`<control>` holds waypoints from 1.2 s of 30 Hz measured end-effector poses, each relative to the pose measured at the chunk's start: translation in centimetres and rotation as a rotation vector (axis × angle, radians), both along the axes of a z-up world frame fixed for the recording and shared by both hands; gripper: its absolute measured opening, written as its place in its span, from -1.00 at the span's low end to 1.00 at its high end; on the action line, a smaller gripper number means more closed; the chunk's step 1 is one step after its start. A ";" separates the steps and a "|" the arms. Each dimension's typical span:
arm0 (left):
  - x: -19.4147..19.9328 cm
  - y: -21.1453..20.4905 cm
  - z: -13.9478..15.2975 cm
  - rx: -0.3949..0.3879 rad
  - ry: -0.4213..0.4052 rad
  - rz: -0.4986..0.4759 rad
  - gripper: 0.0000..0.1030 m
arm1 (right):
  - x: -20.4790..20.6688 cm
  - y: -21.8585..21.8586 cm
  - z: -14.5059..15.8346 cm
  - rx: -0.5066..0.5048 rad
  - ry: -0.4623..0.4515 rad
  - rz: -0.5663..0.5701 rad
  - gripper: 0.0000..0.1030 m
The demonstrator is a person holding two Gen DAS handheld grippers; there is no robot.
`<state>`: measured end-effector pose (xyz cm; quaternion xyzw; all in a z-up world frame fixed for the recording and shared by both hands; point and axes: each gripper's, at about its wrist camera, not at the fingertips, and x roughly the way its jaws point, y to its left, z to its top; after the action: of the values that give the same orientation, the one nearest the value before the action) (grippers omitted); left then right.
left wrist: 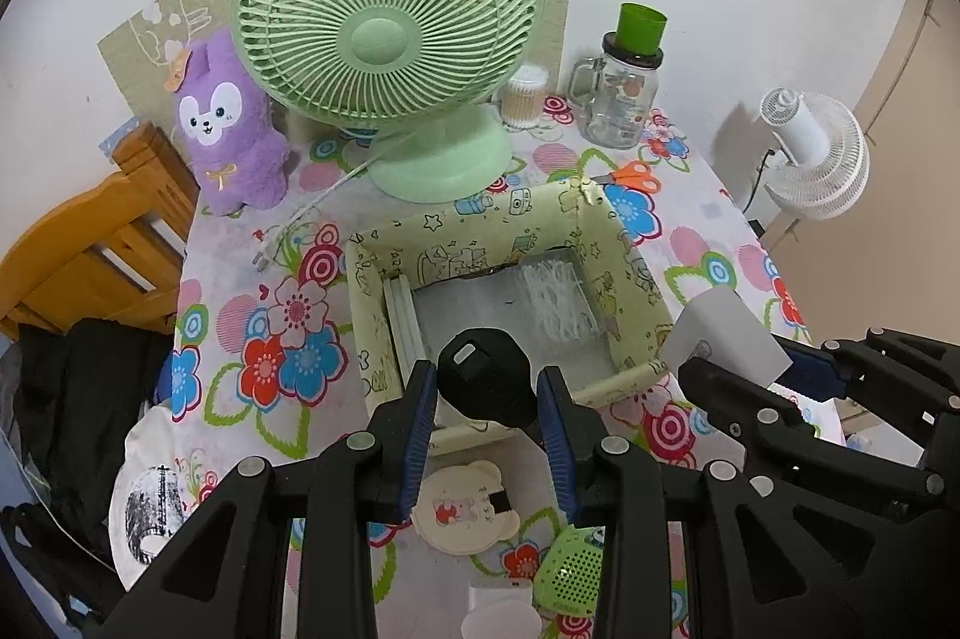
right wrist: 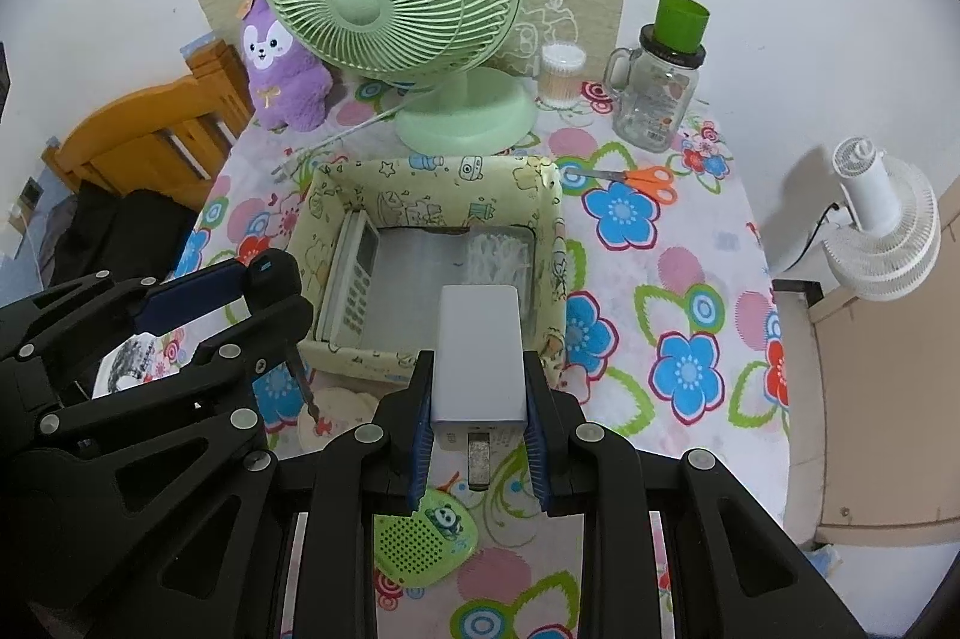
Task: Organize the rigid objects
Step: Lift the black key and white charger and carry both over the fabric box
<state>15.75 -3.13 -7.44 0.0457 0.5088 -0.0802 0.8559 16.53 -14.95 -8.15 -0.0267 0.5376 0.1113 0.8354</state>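
Now my left fingers (left wrist: 487, 402) clamp black key (left wrist: 485, 382), right fingers (right wrist: 478, 438) clamp white charger (right wrist: 478, 351); both over storage box (right wrist: 543, 186) near edge for drop-in.

Both grippers are looking like the same build. The left gripper (left wrist: 487, 387) is showing chunky matte black plastic links with triangular cutouts, pinned together by round silver screws sitting at every joint. Its fingers (left wrist: 420, 435) are wearing blue ribbed pads along the inner faces. The right gripper (right wrist: 478, 387) is sporting the identical black frame, the same silver screw heads and the same blue-lined fingers (right wrist: 422, 435). From each camera the other gripper is peeking in at the side, again showing black links, silver pins and a blue strip. No skin or sleeves are showing anywhere.
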 end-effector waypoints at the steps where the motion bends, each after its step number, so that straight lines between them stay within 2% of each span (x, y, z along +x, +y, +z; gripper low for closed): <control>1: 0.2 0.0 -0.1 -0.001 0.003 0.003 -0.33 | 0.3 0.0 -0.2 0.001 0.002 0.004 -0.43; 20: 4.6 0.3 -4.1 0.019 0.084 0.043 -0.33 | 6.2 -0.4 -4.0 0.044 0.071 0.039 -0.44; 36: 6.2 -0.1 -7.2 0.033 0.152 0.032 -0.33 | 7.4 0.2 -6.9 0.042 0.140 0.064 -0.43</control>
<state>21.93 -3.27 -14.62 0.0455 0.5744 -0.0615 0.8150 23.91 -14.79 -15.06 -0.0186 0.5913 0.1507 0.7921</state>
